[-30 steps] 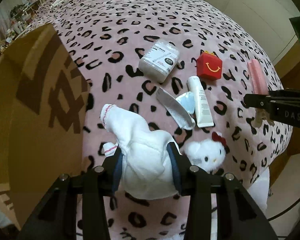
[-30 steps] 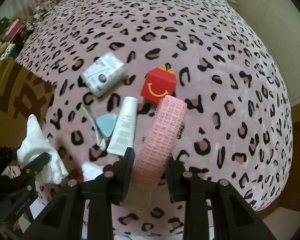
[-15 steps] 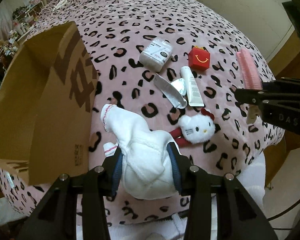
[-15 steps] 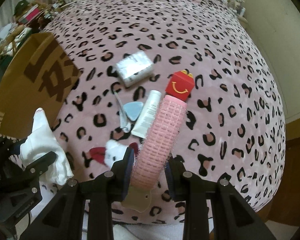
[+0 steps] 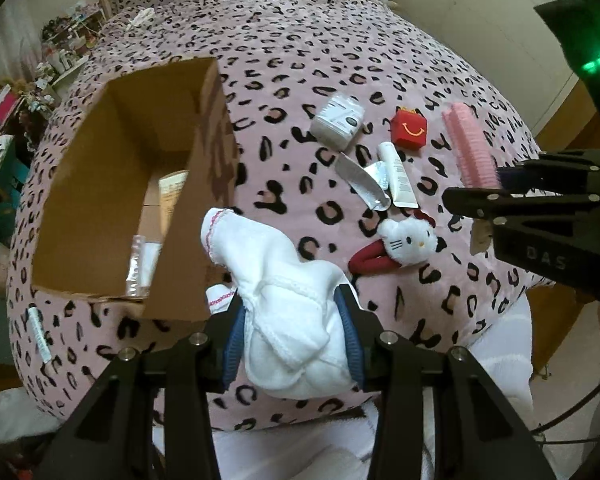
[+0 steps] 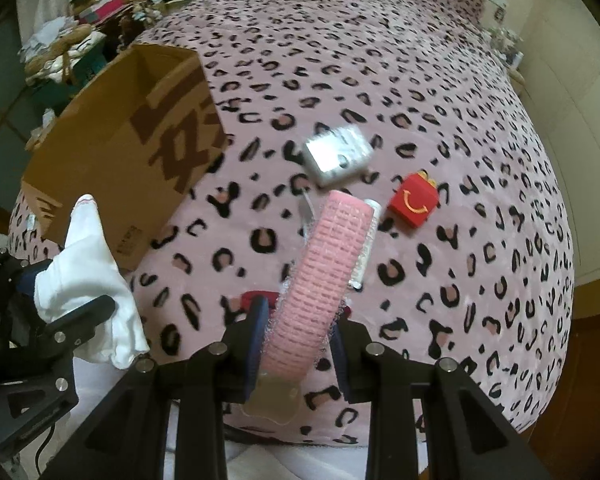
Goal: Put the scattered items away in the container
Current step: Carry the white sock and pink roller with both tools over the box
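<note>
Two fisheye views, each from a camera mounted behind a hand-held tool and looking forward along its fingers. The left wrist view sits just off the foot edge of the bed [image 5: 340, 60], raised above it and facing up its length, close to the open cardboard box [image 5: 100, 208] and looking down into it. The right wrist view looks from the same edge, further from the box [image 6: 132, 152], seeing only its outer printed side. Both views share the box, the red carton [image 5: 409, 131] [image 6: 413, 204] beyond it, and each other's tool at the frame edge.
</note>
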Available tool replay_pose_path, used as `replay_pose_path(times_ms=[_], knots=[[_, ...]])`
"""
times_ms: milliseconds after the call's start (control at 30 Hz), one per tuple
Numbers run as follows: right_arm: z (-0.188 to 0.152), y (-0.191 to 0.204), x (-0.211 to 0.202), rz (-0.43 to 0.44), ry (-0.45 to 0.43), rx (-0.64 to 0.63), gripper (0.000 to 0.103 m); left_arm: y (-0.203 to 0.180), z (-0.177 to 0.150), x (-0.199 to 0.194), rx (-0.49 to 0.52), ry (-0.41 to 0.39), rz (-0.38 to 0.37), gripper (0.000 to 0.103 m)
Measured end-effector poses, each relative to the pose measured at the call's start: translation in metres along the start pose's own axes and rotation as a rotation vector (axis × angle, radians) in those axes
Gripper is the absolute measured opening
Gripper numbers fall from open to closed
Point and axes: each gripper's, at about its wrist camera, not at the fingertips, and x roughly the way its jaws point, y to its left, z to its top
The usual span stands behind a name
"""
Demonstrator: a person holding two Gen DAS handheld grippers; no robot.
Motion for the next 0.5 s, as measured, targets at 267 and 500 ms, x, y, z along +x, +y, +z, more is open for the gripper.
replay_pose_path(times_ms=[267, 500], knots=[[0.011, 0.032, -0.013, 0.026, -0.025, -0.058, 0.03, 0.025, -0.011, -0.025, -0.03, -0.025, 0.02, 0.043], [0.024, 0.067, -0.023, 0.044, -0.047, -0.127, 0.03, 0.053, -0.021, -0.048, -0.076, -0.053, 0.037, 0.043]])
